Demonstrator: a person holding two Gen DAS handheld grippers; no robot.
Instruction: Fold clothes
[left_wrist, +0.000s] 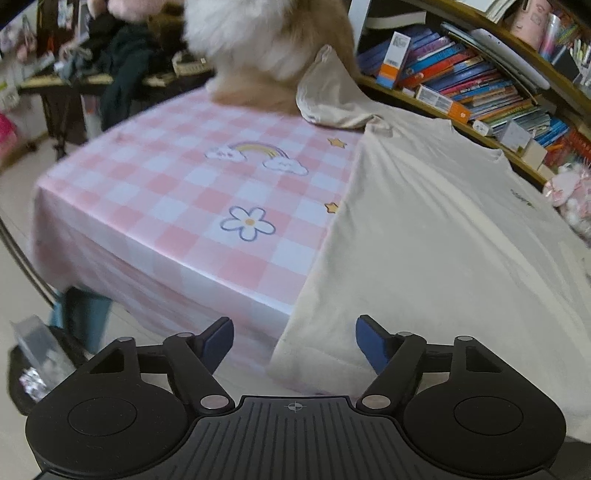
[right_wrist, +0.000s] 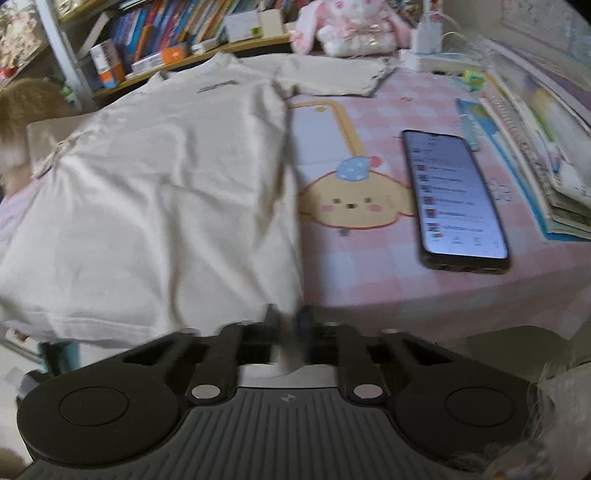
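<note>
Early fold step: my right gripper (right_wrist: 290, 321) clamps the cream cotton T-shirt (right_wrist: 147, 192) hem at 6 o'clock; my left gripper (left_wrist: 294, 341), jaws spread, must next take its corner.

The pink-checked table (right_wrist: 369, 273) carries a cream T-shirt (right_wrist: 155, 206) at frame left, a phone (right_wrist: 454, 199) right, books (right_wrist: 535, 155) far right.

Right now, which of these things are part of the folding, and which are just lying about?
Part of the folding:
cream T-shirt
right gripper, shut on the shirt's hem
left gripper, open near the hem

Just lying about:
smartphone
plush toy
books
notebooks
</note>
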